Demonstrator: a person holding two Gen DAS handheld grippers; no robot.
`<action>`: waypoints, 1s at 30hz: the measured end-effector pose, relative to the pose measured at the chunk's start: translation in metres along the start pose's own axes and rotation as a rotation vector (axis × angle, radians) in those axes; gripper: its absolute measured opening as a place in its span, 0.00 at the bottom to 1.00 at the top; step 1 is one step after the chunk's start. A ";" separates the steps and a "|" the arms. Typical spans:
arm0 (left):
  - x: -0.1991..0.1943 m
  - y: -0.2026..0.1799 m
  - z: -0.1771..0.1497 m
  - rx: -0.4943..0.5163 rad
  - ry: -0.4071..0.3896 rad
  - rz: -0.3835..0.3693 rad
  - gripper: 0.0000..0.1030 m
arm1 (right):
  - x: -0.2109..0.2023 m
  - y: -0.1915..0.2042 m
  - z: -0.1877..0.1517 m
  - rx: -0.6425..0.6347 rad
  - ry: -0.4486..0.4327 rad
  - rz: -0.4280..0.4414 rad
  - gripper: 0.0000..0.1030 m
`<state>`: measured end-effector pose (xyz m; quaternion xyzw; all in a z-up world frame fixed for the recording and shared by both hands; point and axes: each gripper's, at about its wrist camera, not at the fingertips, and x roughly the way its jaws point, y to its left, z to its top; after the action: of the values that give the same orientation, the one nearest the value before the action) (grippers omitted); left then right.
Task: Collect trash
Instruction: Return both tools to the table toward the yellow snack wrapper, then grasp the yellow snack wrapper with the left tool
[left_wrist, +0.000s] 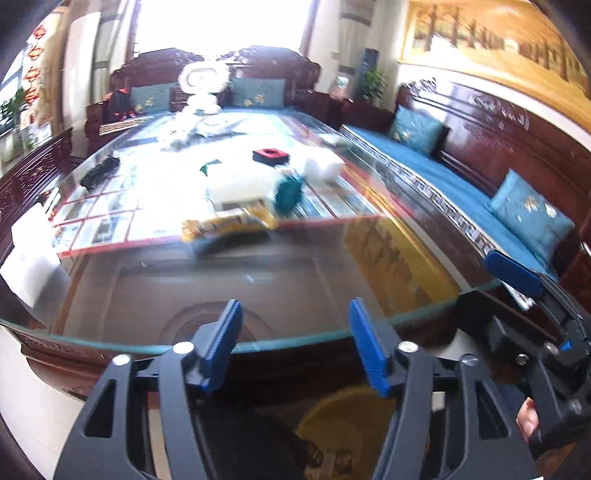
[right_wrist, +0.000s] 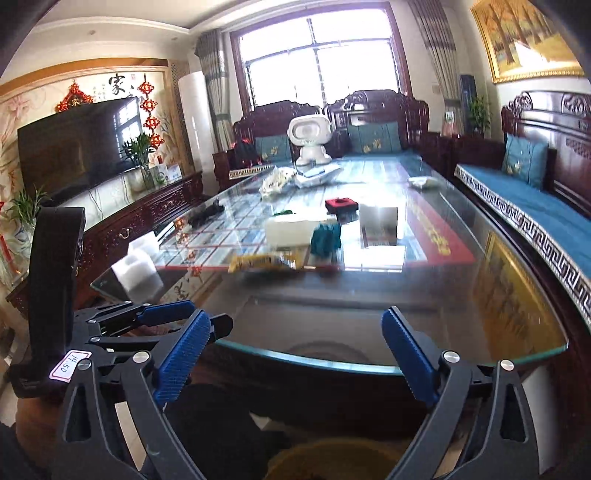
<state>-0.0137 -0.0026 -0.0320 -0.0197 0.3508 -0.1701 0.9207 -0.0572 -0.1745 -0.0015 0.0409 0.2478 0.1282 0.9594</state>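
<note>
A yellow snack wrapper (left_wrist: 225, 225) lies on the glass-topped table (left_wrist: 332, 332), with a teal crumpled packet (left_wrist: 288, 192) and a white box (left_wrist: 240, 184) behind it. The right wrist view shows the wrapper (right_wrist: 266, 262), the teal packet (right_wrist: 325, 238) and the white box (right_wrist: 288, 230) too. My left gripper (left_wrist: 293, 332) is open and empty at the table's near edge. My right gripper (right_wrist: 295, 350) is open and empty at the same edge, to the left gripper's right. Both are well short of the trash.
A red and black box (right_wrist: 341, 205), a white block (right_wrist: 378, 218), a black object (right_wrist: 205, 214) and a white toy robot (right_wrist: 310, 142) stand further back. White foam pieces (right_wrist: 136, 269) lie at the left edge. A blue-cushioned bench (right_wrist: 517, 206) runs along the right.
</note>
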 end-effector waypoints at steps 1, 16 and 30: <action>0.003 0.004 0.006 -0.013 -0.005 0.004 0.69 | 0.005 0.000 0.005 0.003 -0.002 0.000 0.91; 0.093 0.061 0.068 -0.006 0.025 0.128 0.69 | 0.087 -0.025 0.020 0.100 0.102 0.034 0.92; 0.147 0.070 0.084 0.169 0.128 0.068 0.69 | 0.128 -0.033 0.022 0.145 0.171 0.015 0.92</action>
<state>0.1639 0.0085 -0.0736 0.0807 0.3940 -0.1687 0.8999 0.0692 -0.1723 -0.0469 0.1007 0.3371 0.1202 0.9283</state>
